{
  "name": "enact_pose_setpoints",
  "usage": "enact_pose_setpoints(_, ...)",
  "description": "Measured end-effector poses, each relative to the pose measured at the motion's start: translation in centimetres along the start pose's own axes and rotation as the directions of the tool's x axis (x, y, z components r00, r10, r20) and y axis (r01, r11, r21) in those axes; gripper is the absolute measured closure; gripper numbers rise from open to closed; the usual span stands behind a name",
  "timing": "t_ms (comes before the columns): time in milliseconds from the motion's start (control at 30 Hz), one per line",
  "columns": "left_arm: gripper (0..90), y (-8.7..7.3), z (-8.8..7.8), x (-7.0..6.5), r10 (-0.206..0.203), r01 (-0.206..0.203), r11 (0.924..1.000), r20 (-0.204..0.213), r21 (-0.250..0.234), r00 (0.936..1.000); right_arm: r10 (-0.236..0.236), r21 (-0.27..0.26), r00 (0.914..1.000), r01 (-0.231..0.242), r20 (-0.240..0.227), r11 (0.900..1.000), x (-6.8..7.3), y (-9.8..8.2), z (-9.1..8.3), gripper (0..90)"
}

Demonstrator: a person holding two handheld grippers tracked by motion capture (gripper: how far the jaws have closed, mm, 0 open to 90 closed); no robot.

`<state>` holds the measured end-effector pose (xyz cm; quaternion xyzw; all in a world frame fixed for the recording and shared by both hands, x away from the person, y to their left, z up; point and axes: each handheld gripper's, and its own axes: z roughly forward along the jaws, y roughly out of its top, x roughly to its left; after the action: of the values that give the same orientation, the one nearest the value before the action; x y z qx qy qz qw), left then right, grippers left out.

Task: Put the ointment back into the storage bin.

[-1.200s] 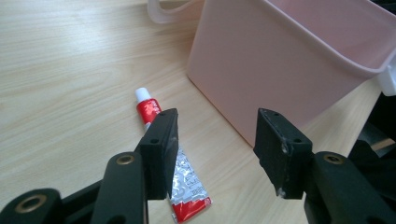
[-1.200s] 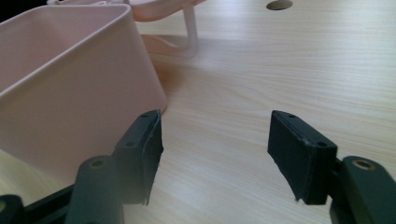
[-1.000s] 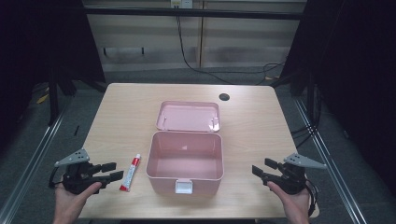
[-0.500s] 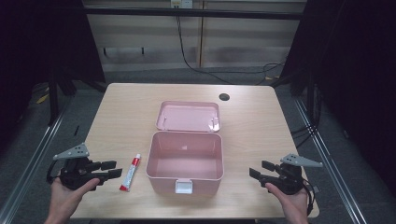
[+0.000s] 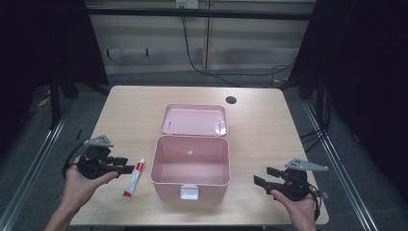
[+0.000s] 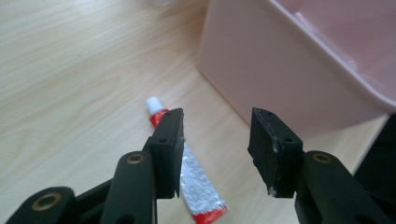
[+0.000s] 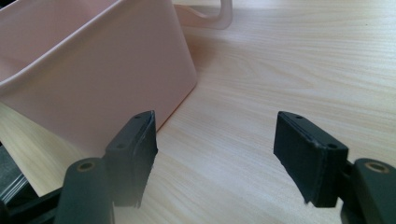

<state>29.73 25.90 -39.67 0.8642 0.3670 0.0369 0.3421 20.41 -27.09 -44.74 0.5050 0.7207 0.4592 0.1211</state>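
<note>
Left claw: jaws just narrowed to about half width, empty, above the small red-and-silver glue tube lying on the light wooden desk beside the open pink plastic box. Right claw: jaws wide apart, holding nothing. Tube lettering too blurred to read.

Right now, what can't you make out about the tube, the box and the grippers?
- Tube: print blurred in the left gripper view, one finger of the left gripper covers its side; too small in the high view.
- Pink box: cut off by the edge in both gripper views.
- Right gripper: body lies below the frame.
</note>
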Motion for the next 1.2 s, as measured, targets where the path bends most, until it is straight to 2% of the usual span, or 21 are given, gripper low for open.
enact_pose_setpoints(200, 61.7, 0.5, 1.0, 0.4, -0.021, 0.022, 0.9990, -0.027, 0.038, 0.9994, 0.002, 0.008, 1.0000, -0.002, -0.005, 1.000, 0.1, 0.0, 0.1, 29.6)
enact_pose_setpoints(267, 62.6, 0.6, 1.3, 0.6, -0.024, 0.025, 0.9971, -0.018, 0.072, 0.9996, -0.001, 0.010, 1.0000, 0.001, -0.004, 1.000, 0.0, 0.0, 0.1, 29.5)
enact_pose_setpoints(333, 64.2, 0.8, 1.9, 0.6, -0.030, 0.033, 0.9921, -0.028, 0.121, 0.9992, -0.001, 0.010, 1.0000, 0.001, -0.004, 1.000, 0.1, 0.0, 0.1, 29.3)
enact_pose_setpoints(400, 66.3, 0.6, 2.2, 0.6, -0.041, 0.044, 0.9932, -0.025, 0.108, 0.9988, -0.001, 0.014, 1.0000, 0.001, -0.007, 1.000, 0.0, 0.0, 0.2, 29.0)
enact_pose_setpoints(433, 65.9, 0.5, 2.5, 0.6, -0.030, 0.032, 0.9910, -0.019, 0.130, 0.9994, 0.000, 0.018, 1.0000, 0.000, -0.009, 1.000, 0.1, 0.0, 0.2, 29.0)
enact_pose_setpoints(467, 64.9, 0.5, 2.5, 0.6, -0.030, 0.032, 0.9910, -0.019, 0.130, 0.9994, 0.000, 0.018, 1.0000, 0.000, -0.009, 1.000, 0.1, 0.0, 0.2, 29.0)
enact_pose_setpoints(533, 64.3, 0.4, 2.9, 0.5, -0.016, 0.025, 0.9850, -0.055, 0.171, 0.9983, 0.002, 0.023, 0.9999, -0.002, -0.010, 1.000, 0.1, 0.0, 0.2, 28.8)
enact_pose_setpoints(600, 64.3, 0.3, 3.3, 0.5, -0.017, 0.026, 0.9816, -0.050, 0.189, 0.9986, -0.005, 0.021, 0.9999, 0.006, -0.014, 1.000, 0.1, 0.0, 0.3, 28.6)
enact_pose_setpoints(667, 64.3, 0.4, 3.7, 0.6, -0.010, 0.021, 0.9746, -0.053, 0.223, 0.9986, -0.003, 0.024, 0.9999, 0.003, -0.015, 1.000, 0.1, 0.0, 0.3, 28.5)
enact_pose_setpoints(800, 61.9, 0.8, 4.5, 0.7, -0.035, 0.041, 0.9676, -0.029, 0.249, 0.9990, -0.001, 0.034, 0.9999, 0.002, -0.014, 0.999, 0.1, 0.0, 0.5, 28.1)
enact_pose_setpoints(867, 61.8, 1.0, 5.0, 0.9, -0.043, 0.051, 0.9589, -0.035, 0.279, 0.9985, -0.004, 0.036, 0.9999, 0.004, -0.014, 0.999, 0.1, 0.0, 0.6, 27.9)
enact_pose_setpoints(900, 61.8, 1.1, 5.2, 1.1, -0.042, 0.049, 0.9572, -0.030, 0.285, 0.9987, -0.004, 0.036, 0.9999, 0.004, -0.014, 0.999, 0.1, 0.0, 0.6, 27.9)
enact_pose_setpoints(967, 61.7, 0.8, 5.5, 1.3, -0.073, 0.075, 0.9571, -0.020, 0.280, 0.9972, -0.004, 0.041, 0.9998, 0.004, -0.019, 0.999, 0.1, 0.0, 0.6, 27.4)
enact_pose_setpoints(1000, 61.5, 0.6, 5.7, 1.5, -0.094, 0.089, 0.9592, 0.007, 0.268, 0.9955, 0.001, 0.049, 0.9998, 0.000, -0.021, 0.999, 0.1, -0.1, 0.6, 27.2)
enact_pose_setpoints(1033, 61.5, 0.4, 5.9, 1.7, -0.107, 0.099, 0.9563, 0.017, 0.275, 0.9941, 0.004, 0.059, 0.9998, -0.003, -0.020, 0.998, 0.1, -0.1, 0.7, 26.9)
enact_pose_setpoints(1067, 61.5, 0.2, 6.2, 1.7, -0.093, 0.092, 0.9495, -0.008, 0.300, 0.9956, 0.001, 0.058, 0.9998, 0.001, -0.022, 0.998, 0.1, -0.1, 0.7, 26.9)
enact_pose_setpoints(1100, 61.5, 0.1, 6.3, 1.8, -0.092, 0.092, 0.9468, -0.013, 0.308, 0.9956, -0.002, 0.058, 0.9997, 0.003, -0.022, 0.998, 0.1, -0.1, 0.8, 26.8)
enact_pose_setpoints(1133, 61.2, 0.0, 6.3, 2.0, -0.112, 0.107, 0.9485, 0.000, 0.298, 0.9937, -0.002, 0.057, 0.9998, 0.004, -0.021, 0.998, 0.1, -0.1, 0.8, 26.8)
enact_pose_setpoints(1200, 61.1, -0.1, 6.5, 2.1, -0.111, 0.109, 0.9444, -0.011, 0.310, 0.9937, 0.000, 0.058, 0.9997, 0.002, -0.024, 0.998, 0.1, -0.1, 0.7, 26.8)
